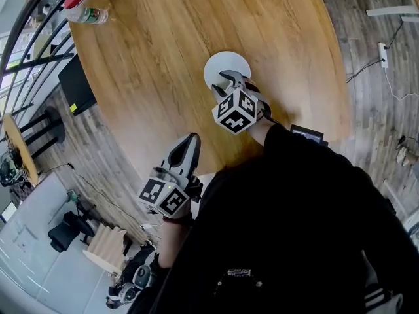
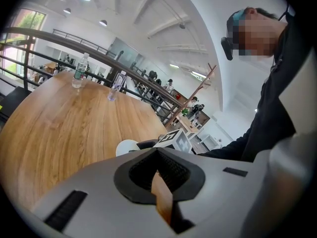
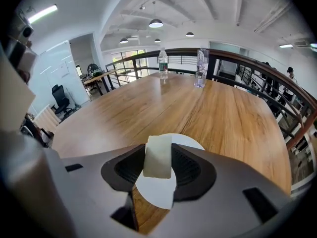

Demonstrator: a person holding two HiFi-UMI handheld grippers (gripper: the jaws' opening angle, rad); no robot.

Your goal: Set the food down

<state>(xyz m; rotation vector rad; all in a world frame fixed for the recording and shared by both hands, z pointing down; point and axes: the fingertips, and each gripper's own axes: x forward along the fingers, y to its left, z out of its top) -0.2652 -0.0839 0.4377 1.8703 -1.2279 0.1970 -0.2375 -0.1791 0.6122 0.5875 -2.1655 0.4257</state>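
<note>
A pale, flat rectangular piece of food (image 3: 158, 157) is pinched between the pads of my right gripper (image 3: 158, 153), which is shut on it. It hangs just above a small white plate (image 3: 154, 195) on the round wooden table (image 3: 213, 113). In the head view the right gripper (image 1: 230, 82) reaches over the near side of the plate (image 1: 222, 64). My left gripper (image 1: 190, 141) hovers at the table's near edge, left of the plate, with its jaws together and nothing held. From the left gripper (image 2: 158, 155) view, the plate (image 2: 126, 146) lies just ahead.
Two water bottles (image 3: 162, 63) (image 3: 200, 68) stand at the table's far side by a dark railing (image 3: 257, 63). Another bottle (image 1: 88, 15) lies at the far left edge. A black device (image 1: 306, 134) sits at the near right edge. The person's dark sleeve (image 1: 294, 195) fills the foreground.
</note>
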